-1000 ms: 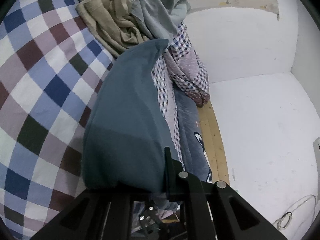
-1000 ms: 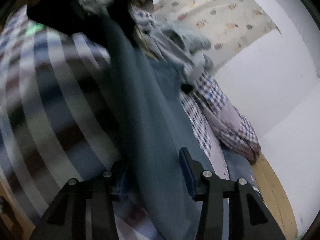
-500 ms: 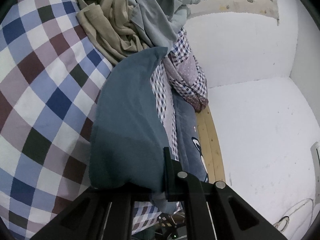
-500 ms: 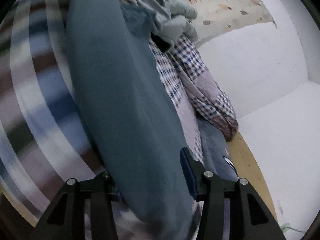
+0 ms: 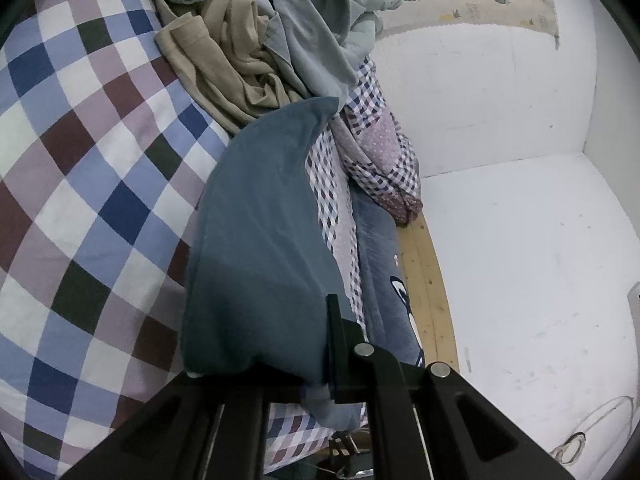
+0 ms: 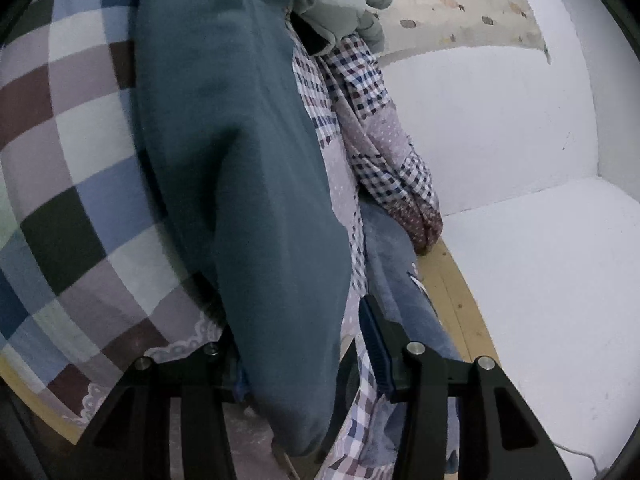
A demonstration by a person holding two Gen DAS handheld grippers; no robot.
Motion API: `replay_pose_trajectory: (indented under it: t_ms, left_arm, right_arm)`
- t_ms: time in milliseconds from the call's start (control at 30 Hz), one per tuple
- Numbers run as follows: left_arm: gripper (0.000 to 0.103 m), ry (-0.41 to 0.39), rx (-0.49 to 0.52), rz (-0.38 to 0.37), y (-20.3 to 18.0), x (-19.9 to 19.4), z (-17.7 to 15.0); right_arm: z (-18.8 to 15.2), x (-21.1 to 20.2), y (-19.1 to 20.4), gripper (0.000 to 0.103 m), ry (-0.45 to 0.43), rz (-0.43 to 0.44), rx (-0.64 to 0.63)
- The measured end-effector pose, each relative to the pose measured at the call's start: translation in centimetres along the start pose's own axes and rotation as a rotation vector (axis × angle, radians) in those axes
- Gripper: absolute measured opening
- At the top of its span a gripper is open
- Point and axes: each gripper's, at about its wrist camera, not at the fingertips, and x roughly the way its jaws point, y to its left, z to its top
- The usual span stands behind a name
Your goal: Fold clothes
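Left wrist view: left gripper (image 5: pixel 320 376) clamps the teal garment (image 5: pixel 256 240) – fold mid-way – while right gripper's (image 6: pixel 304 364) closing jaws straddle its hem (image 6: pixel 296 420) at six o'clock, needing a firm pinch next.

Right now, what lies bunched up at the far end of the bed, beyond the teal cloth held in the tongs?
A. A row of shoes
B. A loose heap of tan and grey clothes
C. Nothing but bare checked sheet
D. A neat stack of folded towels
B: in the left view, crumpled tan clothes and grey clothes lie heaped unfolded on the checked sheet, just past the tip of the teal cloth.
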Motion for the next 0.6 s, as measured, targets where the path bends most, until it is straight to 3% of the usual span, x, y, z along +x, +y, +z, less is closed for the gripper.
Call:
replay_pose_trajectory:
  t_ms: [67,133,367,600]
  left_arm:
    - [0.005,0.0,0.002,0.002,0.0,0.0,0.0]
    - [0.004,-0.001,0.007,0.003,-0.1,0.0,0.0]
    - [0.004,-0.007,0.023,-0.046,-1.4,-0.9,0.1]
    - [0.004,-0.076,0.044,-0.168,-4.8,-4.4,0.3]
  right_arm:
    - [-0.1,0.0,0.1,0.035,-0.009,0.018,-0.009]
    - [-0.1,0.0,0.5,0.015,-0.012,0.035,-0.032]
    - [0.4,-0.9,-2.7,0.008,-0.002,0.087,0.061]
    - [3.3,-4.3,-9.6,0.008,-0.054,0.071,0.182]
